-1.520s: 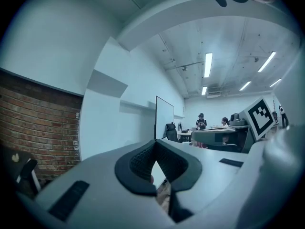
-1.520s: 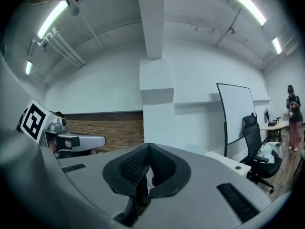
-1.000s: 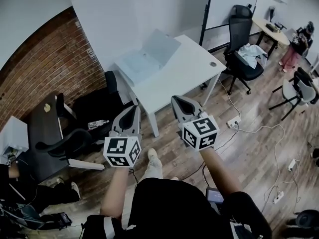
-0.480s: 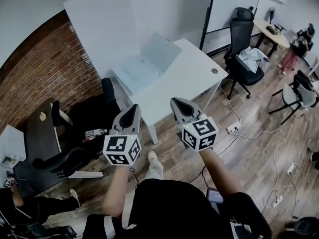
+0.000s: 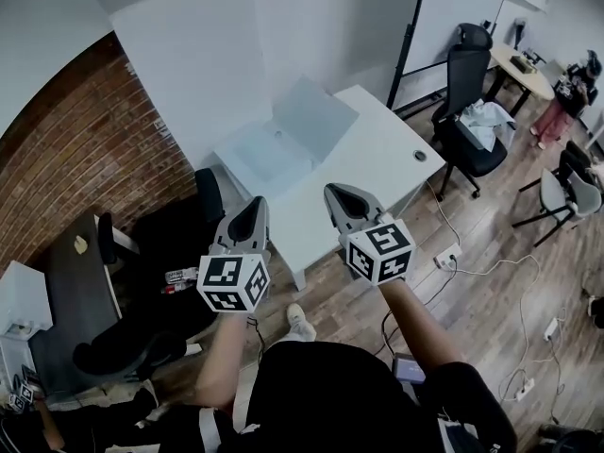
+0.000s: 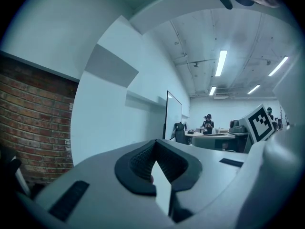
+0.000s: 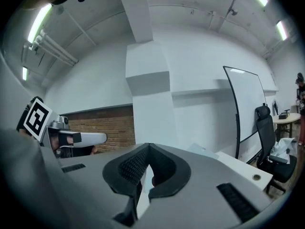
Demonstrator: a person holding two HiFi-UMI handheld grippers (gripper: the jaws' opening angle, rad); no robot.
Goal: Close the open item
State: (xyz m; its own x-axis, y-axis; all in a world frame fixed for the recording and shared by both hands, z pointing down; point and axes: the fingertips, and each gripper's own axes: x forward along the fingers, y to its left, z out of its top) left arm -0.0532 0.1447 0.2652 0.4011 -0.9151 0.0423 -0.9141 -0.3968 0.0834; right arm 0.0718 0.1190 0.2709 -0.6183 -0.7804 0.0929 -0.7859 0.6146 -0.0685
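Note:
An open laptop (image 5: 288,132) lies on a white table (image 5: 382,159), its pale lid raised toward the far wall. I hold both grippers up in front of me, short of the table's near edge. The left gripper (image 5: 247,208) is shut with nothing in it and points at the table's left end. The right gripper (image 5: 338,196) is also shut and empty, over the table's near edge. The left gripper view shows its jaws (image 6: 155,147) closed against wall and ceiling. In the right gripper view the jaws (image 7: 147,149) are closed, with the table (image 7: 243,168) beyond.
A black office chair (image 5: 472,111) with cloth on it stands right of the table, before a whiteboard (image 5: 453,8). Cables and power strips (image 5: 444,258) trail over the wood floor. A brick wall (image 5: 85,149), a dark desk (image 5: 75,291) and black chairs (image 5: 175,225) are at left.
The table and laptop have come closer and slid down in the head view. Both grippers keep the same shut pose in front of me.

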